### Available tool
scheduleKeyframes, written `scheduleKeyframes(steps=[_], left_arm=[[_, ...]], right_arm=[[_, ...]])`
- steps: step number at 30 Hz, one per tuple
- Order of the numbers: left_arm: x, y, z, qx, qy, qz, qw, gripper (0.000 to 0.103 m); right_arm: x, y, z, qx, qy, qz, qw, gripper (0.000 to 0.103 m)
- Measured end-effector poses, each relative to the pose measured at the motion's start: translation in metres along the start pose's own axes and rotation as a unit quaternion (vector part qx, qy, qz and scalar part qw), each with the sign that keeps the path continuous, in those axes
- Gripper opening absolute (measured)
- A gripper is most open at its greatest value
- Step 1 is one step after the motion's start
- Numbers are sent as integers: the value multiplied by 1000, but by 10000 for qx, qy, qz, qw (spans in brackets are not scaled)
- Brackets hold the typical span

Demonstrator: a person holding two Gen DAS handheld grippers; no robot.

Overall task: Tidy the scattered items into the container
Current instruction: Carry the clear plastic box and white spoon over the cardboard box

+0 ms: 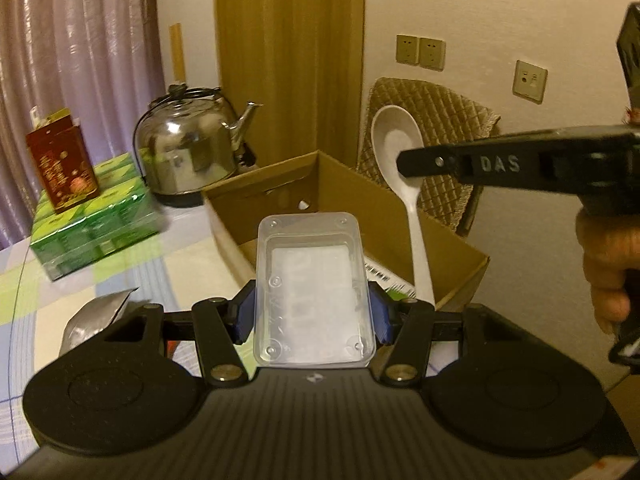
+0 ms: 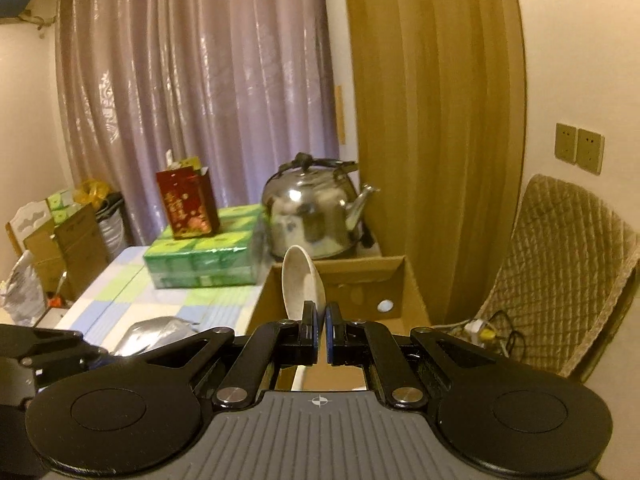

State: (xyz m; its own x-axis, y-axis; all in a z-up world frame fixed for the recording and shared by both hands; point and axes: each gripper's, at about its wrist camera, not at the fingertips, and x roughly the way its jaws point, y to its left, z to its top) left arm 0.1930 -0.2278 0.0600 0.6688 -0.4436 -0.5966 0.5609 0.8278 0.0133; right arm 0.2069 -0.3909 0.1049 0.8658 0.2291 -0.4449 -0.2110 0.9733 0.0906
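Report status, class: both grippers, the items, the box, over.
Left gripper shut on clear plastic tub. Right gripper shut on white spoon. Both short of cardboard box. Nothing in the way.

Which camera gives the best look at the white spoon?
The left wrist view: the white spoon shows nearly whole, bowl up and handle hanging down, pinched by the right hand-held gripper. In the right wrist view only the spoon's bowl shows, edge-on above the closed fingers; the handle is hidden.

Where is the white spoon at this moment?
The white spoon is held in the air by the right gripper, bowl upward, above the open cardboard box, in front of the quilted chair.
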Motion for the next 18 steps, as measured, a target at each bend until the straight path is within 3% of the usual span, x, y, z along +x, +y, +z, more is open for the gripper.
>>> scheduleKeyframes(steps=[8, 18], left_arm=[[25, -10, 16, 20, 4, -78, 10000, 51], [75, -21, 18, 186, 238, -158, 9994, 51]], right_arm=[[24, -31, 3, 20, 50, -183, 9998, 1], [60, -53, -22, 21, 385, -232, 9990, 1]])
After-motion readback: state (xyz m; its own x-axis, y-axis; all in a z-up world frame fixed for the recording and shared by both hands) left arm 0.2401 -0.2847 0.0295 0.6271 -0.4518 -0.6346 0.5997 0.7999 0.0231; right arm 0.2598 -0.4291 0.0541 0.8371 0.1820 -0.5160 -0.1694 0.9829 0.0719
